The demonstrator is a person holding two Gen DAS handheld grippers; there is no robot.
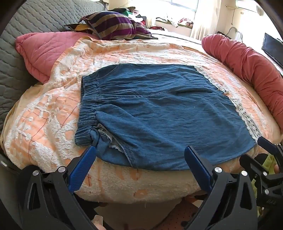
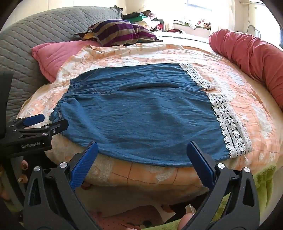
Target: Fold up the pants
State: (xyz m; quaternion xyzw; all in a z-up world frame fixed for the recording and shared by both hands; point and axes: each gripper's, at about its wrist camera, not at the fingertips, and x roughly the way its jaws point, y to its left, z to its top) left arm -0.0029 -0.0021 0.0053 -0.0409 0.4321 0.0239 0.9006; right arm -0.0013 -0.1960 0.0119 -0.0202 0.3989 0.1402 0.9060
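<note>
A home bedroom: bed (image 1: 123,185), pillows (image 1: 40,51), curtained window (image 1: 184,8).

Spread across the bed: a peach-and-white tufted bedspread (image 1: 53,113), wrinkled toward the far side. Propped at the left against a grey quilted headboard (image 1: 21,58), a pink quilted pillow (image 1: 42,51). Lay along the right edge, a long red bolster (image 1: 251,69). Sat behind the pillow, a cushion striped in purple and olive (image 1: 113,26), with a jumble of clothes (image 2: 141,17) beyond it. Glared at the far end, a bright window (image 1: 184,5) with pale curtains (image 1: 205,24). Showed low on the right, a patch of lime-green fabric (image 2: 263,178).
</note>
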